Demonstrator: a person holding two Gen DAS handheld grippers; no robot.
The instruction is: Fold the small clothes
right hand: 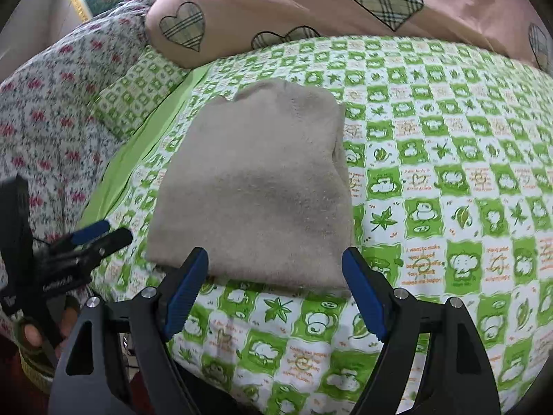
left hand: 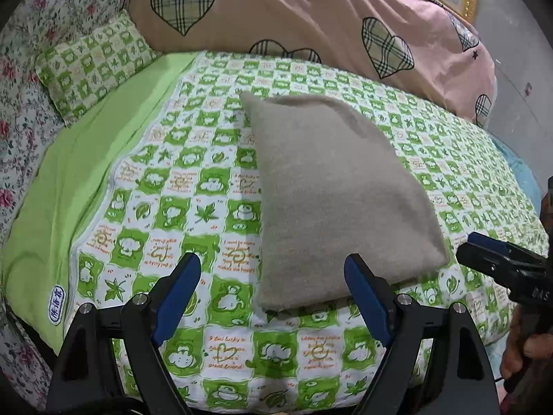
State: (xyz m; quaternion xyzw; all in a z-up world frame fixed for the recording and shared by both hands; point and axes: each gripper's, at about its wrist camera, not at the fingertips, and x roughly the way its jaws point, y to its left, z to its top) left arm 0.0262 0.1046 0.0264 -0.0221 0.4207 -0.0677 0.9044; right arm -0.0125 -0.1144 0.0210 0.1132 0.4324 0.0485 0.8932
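Observation:
A beige fleece garment (left hand: 331,186) lies folded into a compact rectangle on the green-and-white patterned bed cover (left hand: 193,186). It also shows in the right wrist view (right hand: 259,190). My left gripper (left hand: 273,273) is open and empty, just short of the garment's near edge. My right gripper (right hand: 274,266) is open and empty at the garment's near edge. The right gripper also appears at the right of the left wrist view (left hand: 490,252), and the left gripper at the left of the right wrist view (right hand: 100,233).
A pink duvet with plaid hearts (left hand: 311,17) is piled at the back of the bed. A green checked pillow (left hand: 93,62) and a floral quilt (left hand: 20,110) lie at the left. The bed's front edge runs below the grippers.

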